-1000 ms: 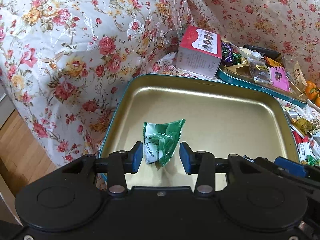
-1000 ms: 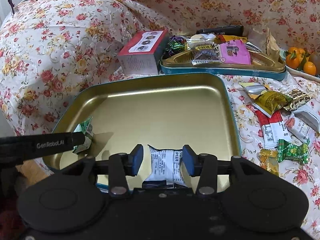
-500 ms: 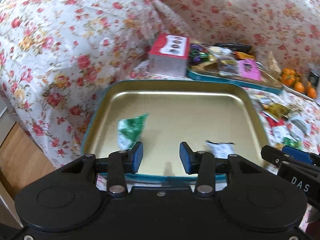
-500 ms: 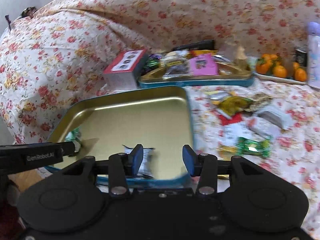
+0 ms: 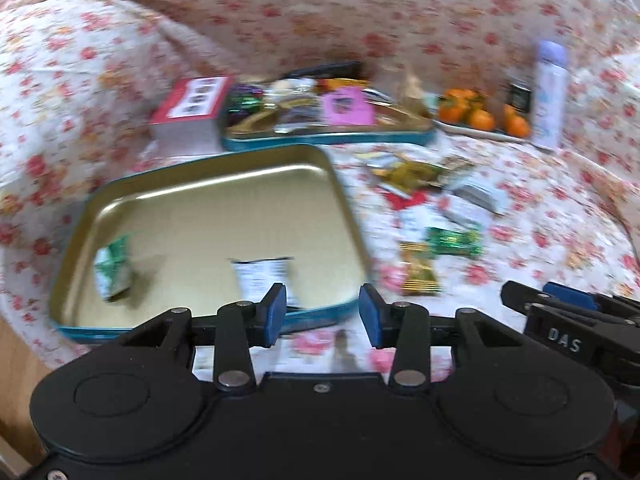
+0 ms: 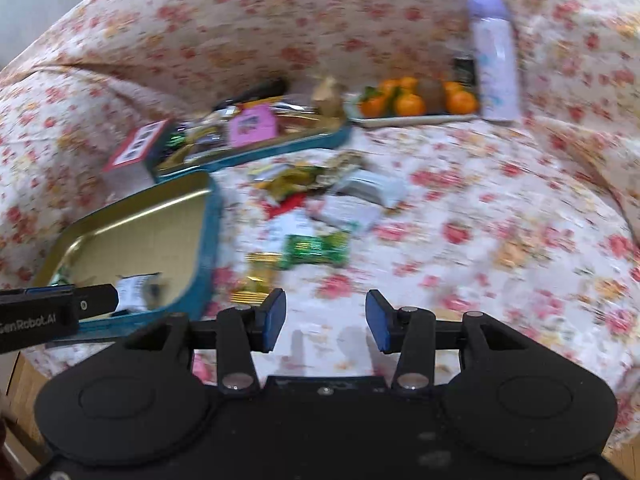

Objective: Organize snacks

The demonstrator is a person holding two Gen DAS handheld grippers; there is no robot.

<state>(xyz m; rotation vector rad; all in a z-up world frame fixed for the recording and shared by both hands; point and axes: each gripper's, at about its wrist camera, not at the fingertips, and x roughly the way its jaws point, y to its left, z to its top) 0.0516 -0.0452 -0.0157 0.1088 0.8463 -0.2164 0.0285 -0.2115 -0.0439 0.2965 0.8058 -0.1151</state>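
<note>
Two packets are held in the near tray (image 5: 344,208): the leaf-printed packet (image 5: 113,270) at its left side and the text-printed packet (image 5: 262,280) near its front edge. Behind this tray a second tray (image 5: 328,136) filled with snacks is placed, with a box (image 5: 188,114) just to its left. To the right of the near tray, loose snack packets (image 6: 316,216) are scattered on the cloth-covered surface (image 6: 500,220). Farther back on the right, a plate of oranges (image 6: 416,104) is set, and a bottle (image 6: 496,60) is stood upright just right of it.
</note>
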